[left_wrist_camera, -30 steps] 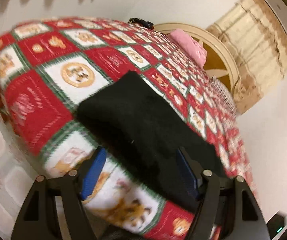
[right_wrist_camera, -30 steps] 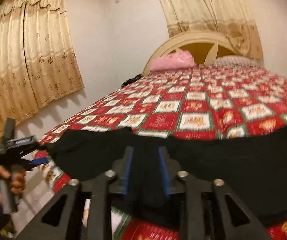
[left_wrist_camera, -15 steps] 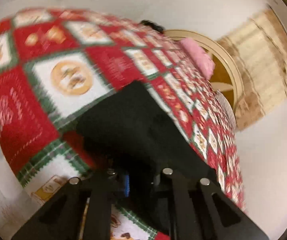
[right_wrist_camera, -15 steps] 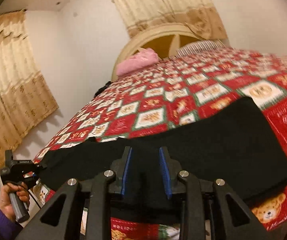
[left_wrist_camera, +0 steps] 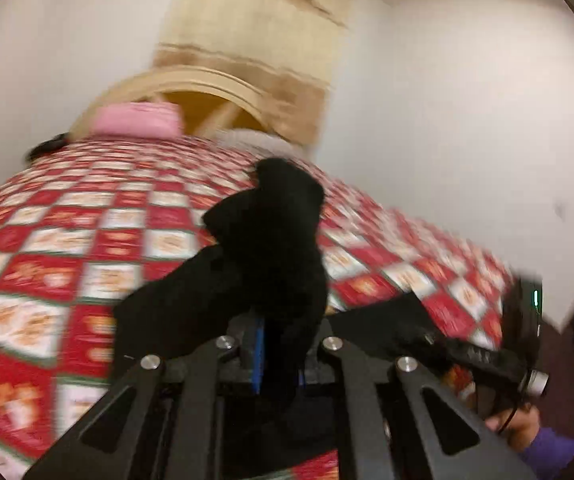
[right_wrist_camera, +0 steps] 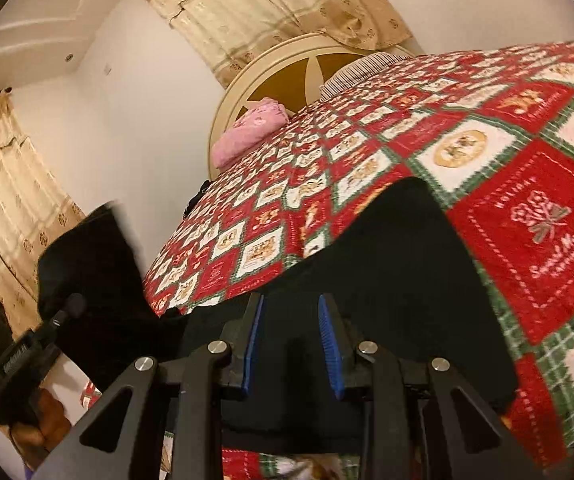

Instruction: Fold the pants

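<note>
The black pants [right_wrist_camera: 399, 256] lie on the red, white and green patterned bedspread [right_wrist_camera: 527, 184] near the bed's foot edge. My left gripper [left_wrist_camera: 281, 354] is shut on one end of the pants [left_wrist_camera: 271, 240] and holds it lifted above the bed; the cloth bunches up over the fingers. It shows at the left of the right wrist view [right_wrist_camera: 67, 312] with black cloth hanging from it. My right gripper [right_wrist_camera: 291, 340] has its blue pads [right_wrist_camera: 253, 340] close together around the other end of the pants. It also shows at the right of the left wrist view [left_wrist_camera: 487, 356].
A pink pillow [right_wrist_camera: 251, 128] and a striped pillow [right_wrist_camera: 363, 70] lie by the round cream headboard [right_wrist_camera: 287, 68]. Beige curtains [right_wrist_camera: 15, 216] hang on the walls. A small dark object [left_wrist_camera: 43, 146] lies at the bed's far left edge.
My left gripper has closed on the pants end, lifted it off the bed and swung it toward the right gripper. The right gripper has stayed shut on its end.
</note>
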A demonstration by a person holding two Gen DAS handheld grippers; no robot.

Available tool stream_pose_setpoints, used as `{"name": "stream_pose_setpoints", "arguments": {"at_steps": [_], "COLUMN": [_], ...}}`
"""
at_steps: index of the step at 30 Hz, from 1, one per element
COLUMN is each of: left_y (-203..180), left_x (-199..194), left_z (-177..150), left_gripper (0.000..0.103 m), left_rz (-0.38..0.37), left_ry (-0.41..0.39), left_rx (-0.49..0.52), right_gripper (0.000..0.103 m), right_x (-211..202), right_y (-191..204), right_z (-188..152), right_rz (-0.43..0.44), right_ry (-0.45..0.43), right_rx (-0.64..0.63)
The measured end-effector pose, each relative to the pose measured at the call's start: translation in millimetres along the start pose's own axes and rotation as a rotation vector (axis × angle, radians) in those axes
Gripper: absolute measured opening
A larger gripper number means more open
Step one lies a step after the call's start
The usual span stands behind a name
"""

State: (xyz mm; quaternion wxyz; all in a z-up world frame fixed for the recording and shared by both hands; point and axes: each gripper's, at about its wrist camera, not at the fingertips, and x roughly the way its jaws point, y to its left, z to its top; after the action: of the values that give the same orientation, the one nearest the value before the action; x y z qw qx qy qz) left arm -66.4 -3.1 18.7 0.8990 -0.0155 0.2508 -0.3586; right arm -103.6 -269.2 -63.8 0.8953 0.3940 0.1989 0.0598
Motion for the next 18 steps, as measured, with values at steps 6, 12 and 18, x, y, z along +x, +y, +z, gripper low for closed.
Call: {"name": "stream_pose_setpoints", "arguments": {"at_steps": [6, 12, 18], "left_y": [-50.7, -67.8, -54.4], "left_x": [62.0, 56.7, 11.9], "left_z": [-40.8, -63.3, -54.3], "left_gripper": [0.012, 0.023, 0.077], "left_rz": [-0.010, 0.069, 0.017], "left_ry": [0.172, 0.172, 0.137], "left_rx": [0.155, 0.401, 0.414], "right_gripper": [0.030, 0.031, 0.063], "right_x": [0.1, 0.6, 1.2], "right_y": [-11.3, -25.2, -28.2], "right_z": [-1.3, 5.2, 16.6], "right_rz": [0.026, 0.124, 0.278], "right_ry": [0.016, 0.027, 0.065], "right_rx": [0.052, 0.158, 0.303]}}
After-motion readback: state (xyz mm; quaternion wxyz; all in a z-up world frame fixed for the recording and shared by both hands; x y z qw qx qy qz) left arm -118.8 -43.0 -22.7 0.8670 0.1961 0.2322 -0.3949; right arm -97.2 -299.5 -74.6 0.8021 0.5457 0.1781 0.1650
